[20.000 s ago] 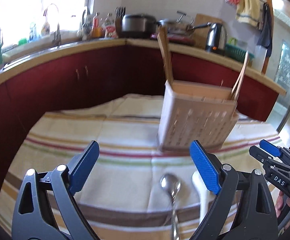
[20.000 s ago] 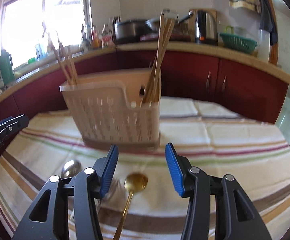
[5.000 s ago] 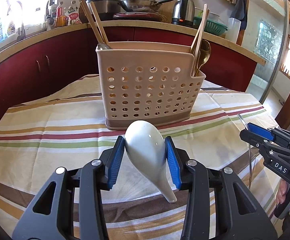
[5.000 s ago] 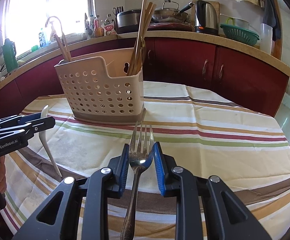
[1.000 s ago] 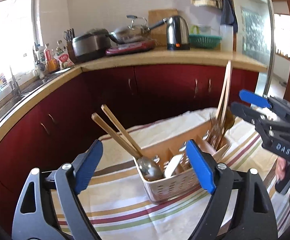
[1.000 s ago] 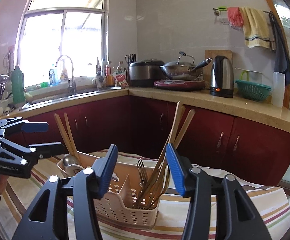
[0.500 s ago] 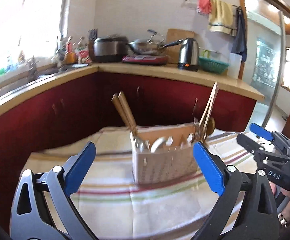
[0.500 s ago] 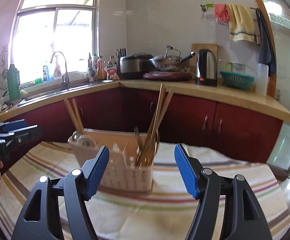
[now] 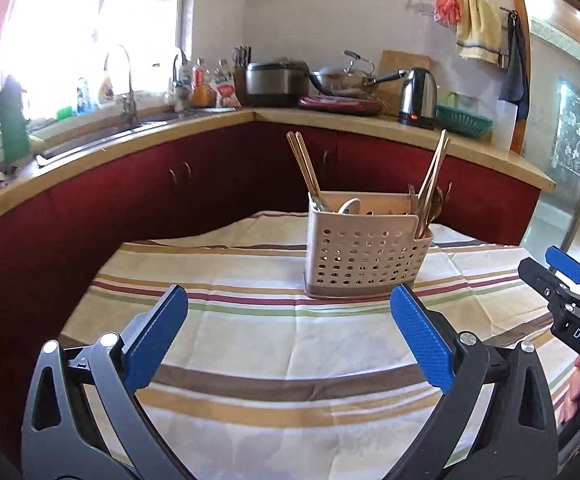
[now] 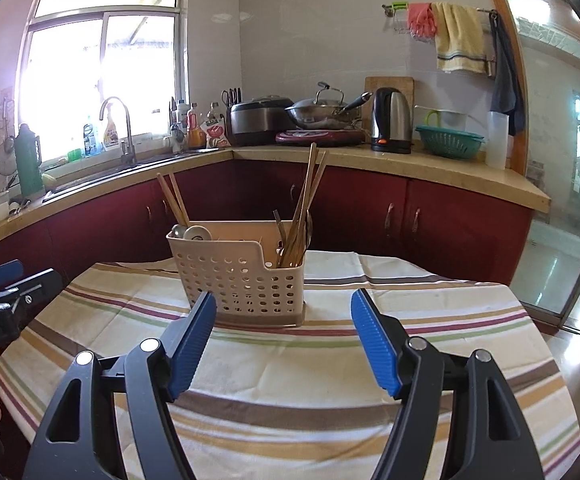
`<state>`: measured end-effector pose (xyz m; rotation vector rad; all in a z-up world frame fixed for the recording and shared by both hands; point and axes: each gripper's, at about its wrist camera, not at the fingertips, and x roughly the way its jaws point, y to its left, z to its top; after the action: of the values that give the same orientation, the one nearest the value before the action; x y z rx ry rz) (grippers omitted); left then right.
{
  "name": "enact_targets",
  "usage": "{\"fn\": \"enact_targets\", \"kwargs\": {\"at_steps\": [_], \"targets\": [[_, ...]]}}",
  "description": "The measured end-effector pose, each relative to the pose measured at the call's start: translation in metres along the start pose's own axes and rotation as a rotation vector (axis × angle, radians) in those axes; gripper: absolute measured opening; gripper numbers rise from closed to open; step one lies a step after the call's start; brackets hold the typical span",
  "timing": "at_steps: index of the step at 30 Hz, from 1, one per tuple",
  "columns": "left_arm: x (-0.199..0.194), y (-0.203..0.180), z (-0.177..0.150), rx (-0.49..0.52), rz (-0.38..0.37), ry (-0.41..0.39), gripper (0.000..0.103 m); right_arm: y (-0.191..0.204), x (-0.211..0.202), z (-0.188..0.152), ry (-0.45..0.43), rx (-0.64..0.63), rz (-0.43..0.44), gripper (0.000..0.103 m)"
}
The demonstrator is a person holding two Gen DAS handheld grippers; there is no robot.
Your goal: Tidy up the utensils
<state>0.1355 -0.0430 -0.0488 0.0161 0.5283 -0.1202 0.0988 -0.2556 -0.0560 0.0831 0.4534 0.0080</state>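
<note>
Utensil caddy (image 9: pixel 366 252): centre of striped tablecloth (image 9: pixel 273 344), now holding white spoon (image 9: pixel 349 205) and fork (image 10: pixel 279 226) (both carried moments ago). Left gripper (image 9: pixel 285 336), right gripper (image 10: pixel 281 344): wide apart, empty, backed away. Task apparently finished.

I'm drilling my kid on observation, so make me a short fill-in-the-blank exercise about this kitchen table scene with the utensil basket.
1. The perforated utensil basket stands on a ____ tablecloth.
2. The kitchen cabinets behind the table are dark ____.
3. Nothing lies between the fingers of the left hand-held gripper, so it is ____.
4. The white spoon sits inside the ____.

Missing words: striped; red; empty; basket
</note>
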Motion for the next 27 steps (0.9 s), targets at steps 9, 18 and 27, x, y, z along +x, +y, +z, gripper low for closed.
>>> {"fn": "enact_targets", "kwargs": {"at_steps": [9, 18, 27], "targets": [[-0.051, -0.005, 0.011, -0.010, 0.001, -0.060, 0.099, 0.011, -0.047, 0.010, -0.076, -0.011, -0.016, 0.071], [-0.090, -0.005, 0.018, -0.024, 0.003, -0.116, 0.099, 0.017, -0.076, 0.019, -0.137, -0.023, -0.025, 0.072], [-0.104, -0.004, 0.015, -0.025, 0.002, -0.131, 0.099, 0.020, -0.086, 0.018, -0.157, -0.029, -0.022, 0.072]]}}
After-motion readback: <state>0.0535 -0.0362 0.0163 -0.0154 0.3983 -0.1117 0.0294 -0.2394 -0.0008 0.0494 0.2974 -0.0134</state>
